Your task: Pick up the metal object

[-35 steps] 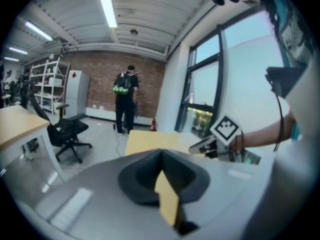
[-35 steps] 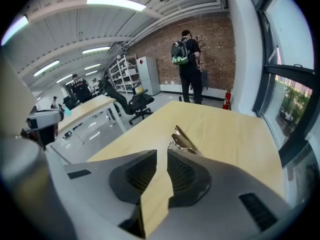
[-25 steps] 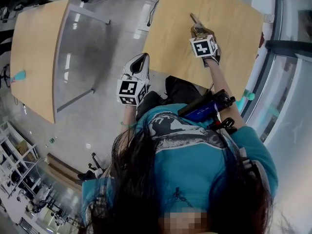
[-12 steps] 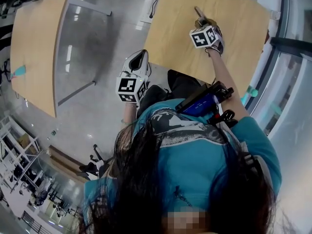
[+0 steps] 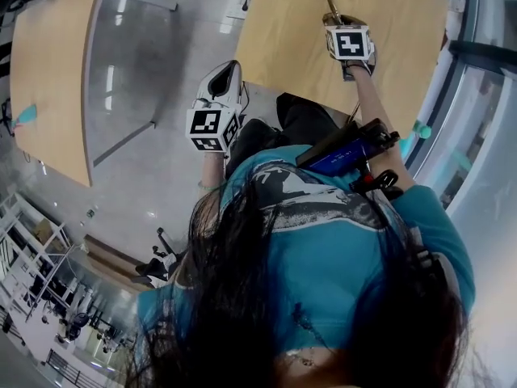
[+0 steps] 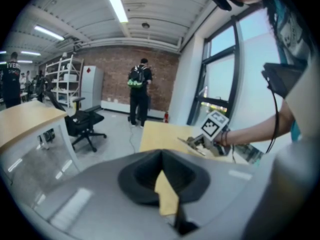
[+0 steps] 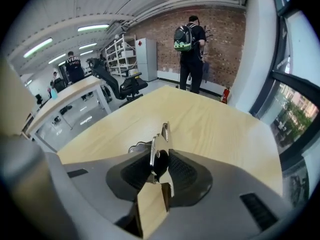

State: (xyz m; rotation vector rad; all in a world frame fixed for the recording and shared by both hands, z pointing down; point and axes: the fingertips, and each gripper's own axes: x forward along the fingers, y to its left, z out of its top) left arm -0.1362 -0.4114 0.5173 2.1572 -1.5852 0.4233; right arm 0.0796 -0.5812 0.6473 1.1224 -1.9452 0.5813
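The metal object (image 7: 159, 144), a thin flat strip, stands on edge between the pads of my right gripper (image 7: 160, 161), whose jaws have just been closing and now press on it. In the head view its tip (image 5: 330, 5) pokes out beyond the right gripper (image 5: 338, 21) over the light wooden table (image 5: 283, 39). The left gripper view shows the right gripper (image 6: 200, 143) holding the strip (image 6: 189, 143) above the tabletop. My left gripper (image 5: 232, 69) hangs by the table's near corner, over the floor. Its jaws (image 6: 162, 156) are together with nothing between them.
A second wooden table (image 5: 48, 71) with a small teal item (image 5: 27, 115) stands to the left across a strip of grey floor. A window wall (image 5: 477, 95) runs along the right. Farther off are an office chair (image 6: 82, 126), shelves and a standing person with a backpack (image 7: 190, 49).
The right gripper has rolled, so its marker cube faces the head camera more squarely, with the metal strip still at its tip. The left gripper has stayed where it was.
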